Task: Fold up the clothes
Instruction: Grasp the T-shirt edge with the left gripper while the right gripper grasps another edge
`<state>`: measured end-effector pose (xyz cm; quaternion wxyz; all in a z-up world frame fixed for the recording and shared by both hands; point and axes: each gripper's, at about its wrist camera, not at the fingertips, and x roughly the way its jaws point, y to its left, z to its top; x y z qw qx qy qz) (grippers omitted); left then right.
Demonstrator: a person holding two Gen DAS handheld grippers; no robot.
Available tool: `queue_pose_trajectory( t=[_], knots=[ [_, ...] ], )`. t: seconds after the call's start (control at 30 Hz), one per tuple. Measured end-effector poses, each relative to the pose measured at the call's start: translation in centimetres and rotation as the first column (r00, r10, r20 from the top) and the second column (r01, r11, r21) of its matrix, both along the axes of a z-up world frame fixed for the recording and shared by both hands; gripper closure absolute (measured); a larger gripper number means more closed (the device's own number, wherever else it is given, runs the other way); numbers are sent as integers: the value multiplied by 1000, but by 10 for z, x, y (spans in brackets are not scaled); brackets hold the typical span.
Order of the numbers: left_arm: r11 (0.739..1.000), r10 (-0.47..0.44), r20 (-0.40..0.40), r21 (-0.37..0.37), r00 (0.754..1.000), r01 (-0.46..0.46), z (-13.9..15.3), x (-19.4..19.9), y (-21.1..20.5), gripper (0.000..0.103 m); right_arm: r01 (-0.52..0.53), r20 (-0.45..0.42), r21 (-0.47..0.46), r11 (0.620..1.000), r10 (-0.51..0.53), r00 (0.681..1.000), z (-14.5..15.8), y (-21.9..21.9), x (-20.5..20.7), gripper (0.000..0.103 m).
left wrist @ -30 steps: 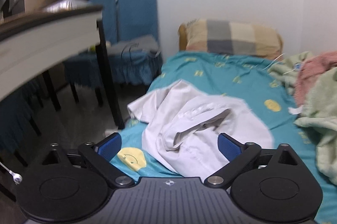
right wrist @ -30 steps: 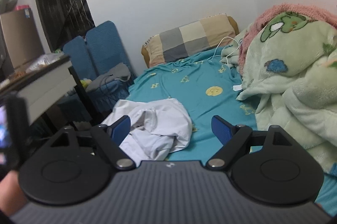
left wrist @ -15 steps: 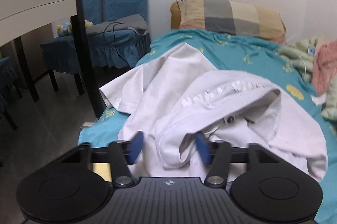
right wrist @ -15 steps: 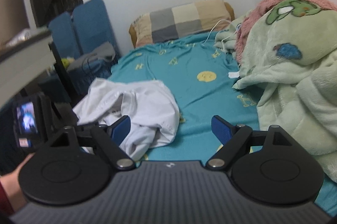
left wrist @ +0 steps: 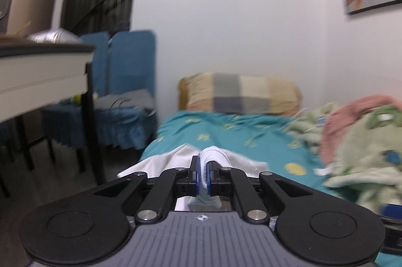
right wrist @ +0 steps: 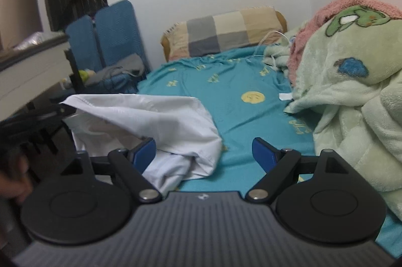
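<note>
left claw [left wrist: 203,175] clamped on a ribbed white hem of the shirt [left wrist: 176,161], its blue pads having just closed with the cloth pinched between them; the held edge is lifted clear of the bed [left wrist: 226,131]. right claw [right wrist: 204,153] wide open and holding nothing, poised just above the near, drooping end of the same shirt [right wrist: 150,121].

step in hand, as judged: taking a second hold so the garment can be spread before folding. done well, the right claw would close on a matching edge or corner rather than on a bunched fold, keeping one layer only, while the left grip keeps its height so the cloth hangs taut between the two. a pinch through several layers would likely carry the crumple into the fold.

shirt: plain white, thin, soft, heavily rumpled; one edge drawn up towards the left, the rest sagging in loose folds onto the teal sheet near the bed's side edge. beyond it, a checked pillow [right wrist: 226,33] at the head and a green blanket [right wrist: 351,91] heaped well apart on the right.
</note>
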<state>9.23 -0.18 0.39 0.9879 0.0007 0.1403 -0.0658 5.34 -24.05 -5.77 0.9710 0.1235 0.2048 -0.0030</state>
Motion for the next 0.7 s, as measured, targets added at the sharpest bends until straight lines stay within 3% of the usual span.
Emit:
queue_pose_trajectory(
  t=[0.13,0.33,0.5,0.7],
  knots=[
    [995,-97,1,-28,995,97,20,-53,1,98,-56,32,40,998,55,998,7,4,-15,18],
    [981,-167,35,-96,985,170,29,-107,19,98,-154,-28,148,977,160,987,6,25,-34,18],
    [956,-174,51,-229,983,181,31,-106,50,98,-208,-50,120,971,216,975,9,57,-21,18],
    [950,-149,-2,-277,989,143,25,-85,83,98,-237,0,212,948,242,970,18,74,9,18]
  ],
)
